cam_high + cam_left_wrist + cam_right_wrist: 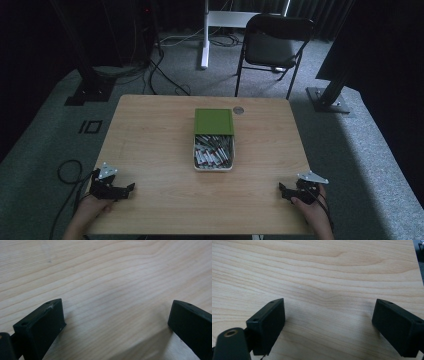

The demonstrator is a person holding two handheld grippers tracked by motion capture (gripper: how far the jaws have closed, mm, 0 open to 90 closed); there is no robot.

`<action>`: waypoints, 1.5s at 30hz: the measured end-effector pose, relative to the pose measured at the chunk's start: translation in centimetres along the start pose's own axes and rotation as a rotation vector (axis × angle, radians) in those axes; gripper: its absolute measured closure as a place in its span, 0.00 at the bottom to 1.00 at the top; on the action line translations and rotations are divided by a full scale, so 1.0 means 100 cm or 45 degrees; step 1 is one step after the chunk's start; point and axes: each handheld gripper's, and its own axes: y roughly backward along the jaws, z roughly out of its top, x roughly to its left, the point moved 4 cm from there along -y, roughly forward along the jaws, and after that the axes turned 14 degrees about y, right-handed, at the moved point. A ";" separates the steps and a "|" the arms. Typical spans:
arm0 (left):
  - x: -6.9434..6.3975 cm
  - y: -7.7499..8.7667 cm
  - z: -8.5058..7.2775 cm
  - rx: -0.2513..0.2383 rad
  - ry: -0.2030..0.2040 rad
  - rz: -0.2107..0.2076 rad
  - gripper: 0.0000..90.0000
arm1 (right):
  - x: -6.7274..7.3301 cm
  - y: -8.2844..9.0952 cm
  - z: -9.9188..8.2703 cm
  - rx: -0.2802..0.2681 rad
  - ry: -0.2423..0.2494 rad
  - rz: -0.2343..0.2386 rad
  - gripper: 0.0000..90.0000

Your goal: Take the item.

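A white tray (196, 159) full of several small red-and-white tubes sits at the table's middle, with a green lid (214, 121) lying over its far half. My left gripper (126, 190) rests on the table's near left corner, its jaws pointing right. Seen from its own camera, the left gripper (116, 315) stands open over bare wood. My right gripper (283, 191) rests at the near right corner, pointing left. In its own view the right gripper (329, 315) is open too, nothing between the jaws.
A small round grommet (238, 109) lies in the wooden table (150, 150) behind the green lid. Beyond the table stand a black folding chair (272, 42), a white desk leg (204, 35) and dark stand bases on grey carpet.
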 end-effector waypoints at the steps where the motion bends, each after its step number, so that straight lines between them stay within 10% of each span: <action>1: 0.000 0.000 0.000 0.001 0.000 0.000 0.02 | 0.000 0.000 0.000 0.000 0.000 0.000 0.13; 30: -0.002 0.003 -0.004 0.005 -0.026 -0.021 0.02 | -0.002 0.003 -0.002 0.015 -0.034 -0.027 0.14; 45: -0.002 0.003 -0.004 0.005 -0.026 -0.021 0.01 | -0.001 0.012 0.039 -0.078 -0.015 -0.045 0.15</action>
